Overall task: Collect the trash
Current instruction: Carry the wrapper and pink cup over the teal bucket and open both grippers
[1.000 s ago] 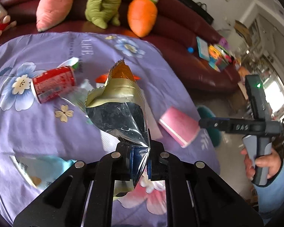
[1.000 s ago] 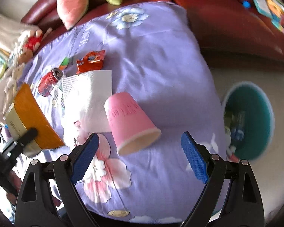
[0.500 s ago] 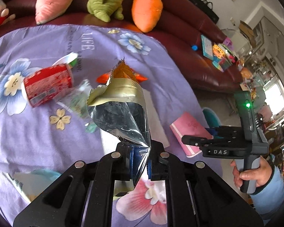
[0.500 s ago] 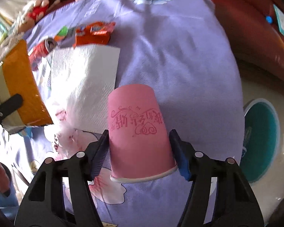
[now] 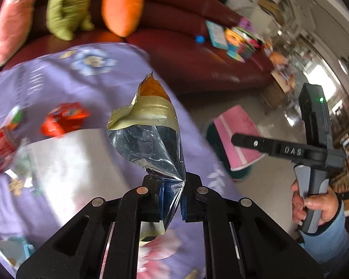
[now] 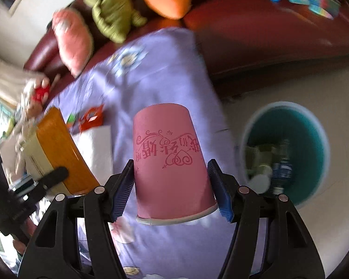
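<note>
Right wrist view: pink paper cup (image 6: 167,160), red ornamental print and characters on its wall, white rolled rim at 6 o'clock, base pointing to 12. Cup sits between the blue-padded fingers (image 6: 122,191) of the right gripper (image 6: 171,190); pads press its wall near the rim from 9 and 3 o'clock. Jaws have just been closing and now clamp the cup. Cup is lifted above the purple flowered tablecloth (image 6: 156,79), near the cloth's edge. At 3 o'clock, on the floor, a teal bin (image 6: 288,153) with bottles and other pieces inside; cup not over it. White napkin (image 6: 96,148) and an orange-red wrapper (image 6: 92,117) lie on the cloth at 9 to 10 o'clock.

Left wrist view: snack bag (image 5: 151,134), torn open, silver foil lining exposed, orange and cream outer print at the serrated top edge. Bag stands up to 12 o'clock from the left gripper (image 5: 172,200); its crumpled lower part is pinched between the closed pads, a short tail hanging below them. Bag is held in the air over the cloth edge. At 3 o'clock the cup shows in the other gripper's jaws, over the bin, with a hand (image 5: 314,207) in a blue sleeve on the handle. Red can (image 5: 0,148) at 9 o'clock, blurred. Plush carrot (image 5: 122,8) on the dark red sofa (image 5: 197,53) at 12.
</note>
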The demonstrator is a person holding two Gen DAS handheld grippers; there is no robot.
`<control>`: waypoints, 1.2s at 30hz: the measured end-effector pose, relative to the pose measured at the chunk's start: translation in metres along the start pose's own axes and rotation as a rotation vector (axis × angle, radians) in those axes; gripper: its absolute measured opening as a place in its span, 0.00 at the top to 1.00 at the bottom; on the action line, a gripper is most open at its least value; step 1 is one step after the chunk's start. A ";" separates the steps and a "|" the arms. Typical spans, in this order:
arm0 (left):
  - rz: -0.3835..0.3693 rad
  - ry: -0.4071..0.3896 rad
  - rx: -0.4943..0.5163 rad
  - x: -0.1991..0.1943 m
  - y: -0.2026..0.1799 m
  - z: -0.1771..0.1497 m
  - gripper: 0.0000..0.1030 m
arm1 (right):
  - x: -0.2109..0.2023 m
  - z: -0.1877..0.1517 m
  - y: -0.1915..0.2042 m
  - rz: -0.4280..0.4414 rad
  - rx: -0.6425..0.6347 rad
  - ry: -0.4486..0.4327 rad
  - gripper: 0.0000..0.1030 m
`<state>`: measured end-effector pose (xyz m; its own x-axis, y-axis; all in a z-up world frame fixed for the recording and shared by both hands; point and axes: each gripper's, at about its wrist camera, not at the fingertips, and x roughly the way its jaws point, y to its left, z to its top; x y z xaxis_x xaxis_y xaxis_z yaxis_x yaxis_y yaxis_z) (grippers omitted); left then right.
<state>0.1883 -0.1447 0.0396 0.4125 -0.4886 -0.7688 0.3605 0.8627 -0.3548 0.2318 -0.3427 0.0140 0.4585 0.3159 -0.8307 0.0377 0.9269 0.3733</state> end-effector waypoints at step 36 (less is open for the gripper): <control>-0.056 0.262 0.206 0.188 -0.154 0.028 0.89 | 0.011 -0.003 -0.218 -0.080 0.346 -0.036 0.24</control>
<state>0.2334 -0.3736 -0.0357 0.1679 -0.4609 -0.8714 0.5491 0.7779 -0.3056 0.2257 -0.5402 -0.0777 0.4725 0.2324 -0.8501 0.3701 0.8231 0.4307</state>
